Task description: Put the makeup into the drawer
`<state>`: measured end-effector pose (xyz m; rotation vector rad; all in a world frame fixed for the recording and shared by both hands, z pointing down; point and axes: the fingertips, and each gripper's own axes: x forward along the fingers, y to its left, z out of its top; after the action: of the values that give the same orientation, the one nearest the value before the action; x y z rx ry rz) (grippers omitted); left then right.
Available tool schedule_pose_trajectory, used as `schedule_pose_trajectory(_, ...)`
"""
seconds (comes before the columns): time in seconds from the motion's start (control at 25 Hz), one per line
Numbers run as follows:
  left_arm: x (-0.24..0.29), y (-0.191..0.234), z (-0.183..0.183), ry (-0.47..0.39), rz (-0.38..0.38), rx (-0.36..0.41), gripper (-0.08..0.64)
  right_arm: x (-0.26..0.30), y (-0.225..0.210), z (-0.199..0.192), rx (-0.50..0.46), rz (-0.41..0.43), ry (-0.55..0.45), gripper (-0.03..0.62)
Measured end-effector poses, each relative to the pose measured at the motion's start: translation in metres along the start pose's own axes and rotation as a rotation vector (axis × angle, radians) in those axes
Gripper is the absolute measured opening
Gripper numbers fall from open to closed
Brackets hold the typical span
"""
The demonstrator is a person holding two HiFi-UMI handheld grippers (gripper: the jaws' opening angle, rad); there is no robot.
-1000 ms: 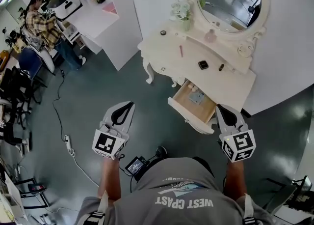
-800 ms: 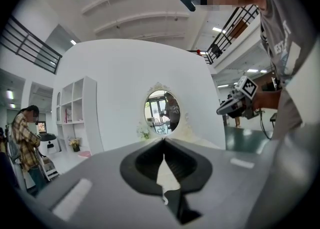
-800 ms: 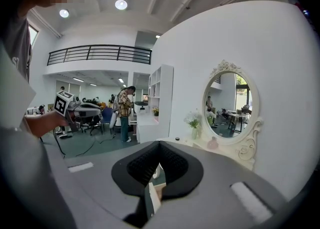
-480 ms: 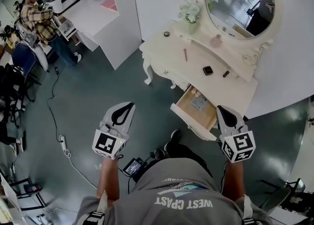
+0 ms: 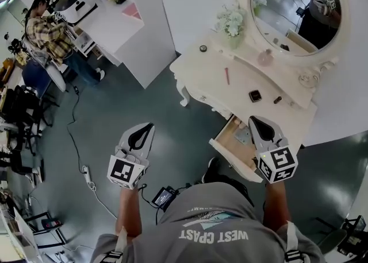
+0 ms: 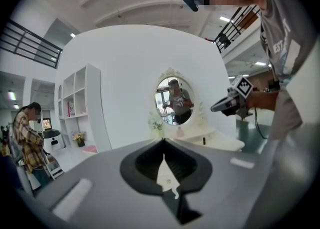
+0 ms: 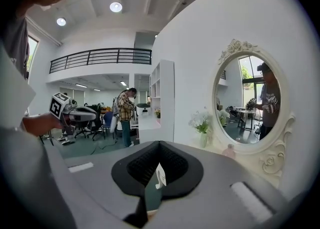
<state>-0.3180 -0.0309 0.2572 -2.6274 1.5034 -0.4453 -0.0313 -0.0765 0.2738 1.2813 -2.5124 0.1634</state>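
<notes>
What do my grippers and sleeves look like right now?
The left gripper and right gripper match: pale grey tapered shells, black-lined jaws, a white cube with black square markers at each rear. The person wears a grey short-sleeved T-shirt with pale lettering.

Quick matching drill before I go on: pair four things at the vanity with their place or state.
1 drawer
2 pink stick
3 flowers
4 right gripper

A jaws together, nothing held
B lying flat on the tabletop
C pulled open
D standing beside the mirror

Pairs: 1-C, 2-B, 3-D, 4-A.
</notes>
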Motion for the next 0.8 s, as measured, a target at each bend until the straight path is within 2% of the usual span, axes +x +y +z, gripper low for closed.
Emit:
schedule_pose_trajectory(0.24, 0.058, 0.017, 0.011, -0.016, -0.002, 0.021, 0.002, 0.056, -0.036, 0.007, -0.001, 0.033, 0.005, 0.002)
schedule_pose_trajectory(0.56, 0.098, 0.064, 0.001, 0.014, 0.032, 0.003, 0.002, 0.113, -0.067, 0.02, 0.0, 0.029, 0.007, 0.002)
schedule_pose_trajectory(0.8, 0.162, 0.099, -0.006, -0.026, -0.04, -0.004, 0.002, 0.16, -0.09, 0.014, 0.017, -0.033, 0.051, 0.002)
